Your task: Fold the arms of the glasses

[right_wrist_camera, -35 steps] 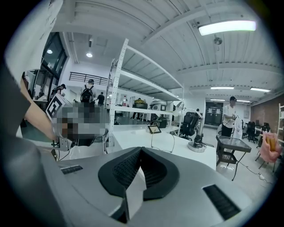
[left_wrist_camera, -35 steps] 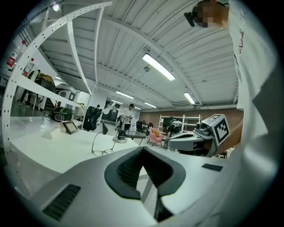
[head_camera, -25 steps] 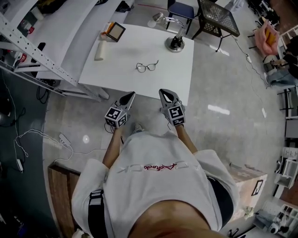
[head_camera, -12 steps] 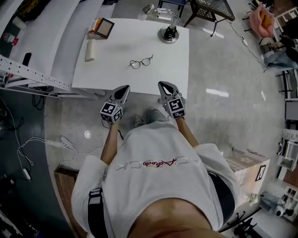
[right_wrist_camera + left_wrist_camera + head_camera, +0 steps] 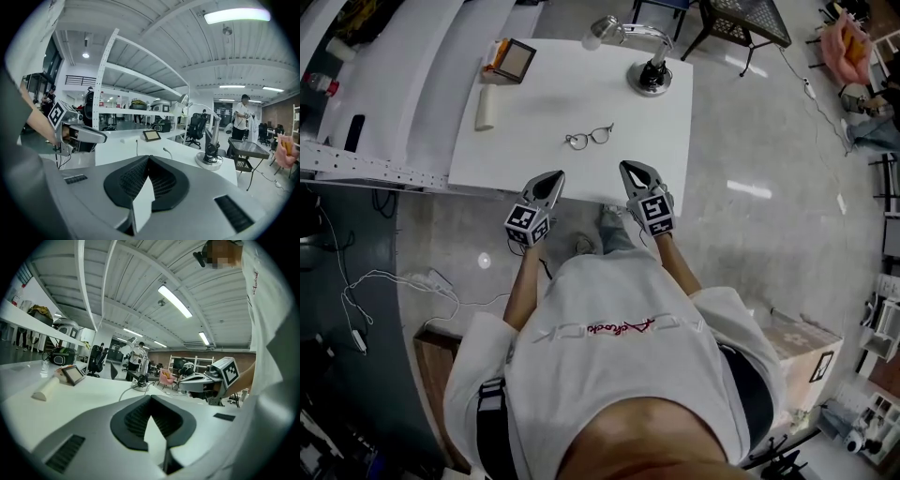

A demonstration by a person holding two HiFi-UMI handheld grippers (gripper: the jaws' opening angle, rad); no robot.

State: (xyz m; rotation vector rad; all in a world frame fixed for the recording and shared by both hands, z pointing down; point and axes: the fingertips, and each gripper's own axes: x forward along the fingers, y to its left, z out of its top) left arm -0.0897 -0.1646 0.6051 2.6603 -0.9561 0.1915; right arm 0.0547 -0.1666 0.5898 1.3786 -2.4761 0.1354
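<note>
Edging forward over the past second, the two grippers have brought their tips over the near edge of the white table (image 5: 487, 159), where a second ago they hung short of it. Seen from the head camera, the left gripper (image 5: 551, 178) and right gripper (image 5: 632, 172) are held level, side by side and slightly apart, on bare forearms reaching out from a white T-shirt (image 5: 609, 347). The glasses (image 5: 589, 138) lie arms open near the table's middle, just beyond the tips and between them, with nothing in between. Farther back stand a desk lamp (image 5: 652, 77), a white roll (image 5: 486, 108) and a small framed screen (image 5: 514, 59). A black mesh chair (image 5: 748, 19) sits off the far corner.

From the left gripper view, the left gripper (image 5: 150, 399) has its tongs pressed together and empty. The right gripper (image 5: 199, 380) floats at its right, and the roll (image 5: 45, 390) and screen (image 5: 74, 375) sit to the left.

From the right gripper view, the right gripper (image 5: 149, 159) likewise has its tongs closed on nothing. The left gripper (image 5: 86, 133) is at left, the lamp (image 5: 208, 157) ahead at right, and a person (image 5: 242, 117) stands in the background.
</note>
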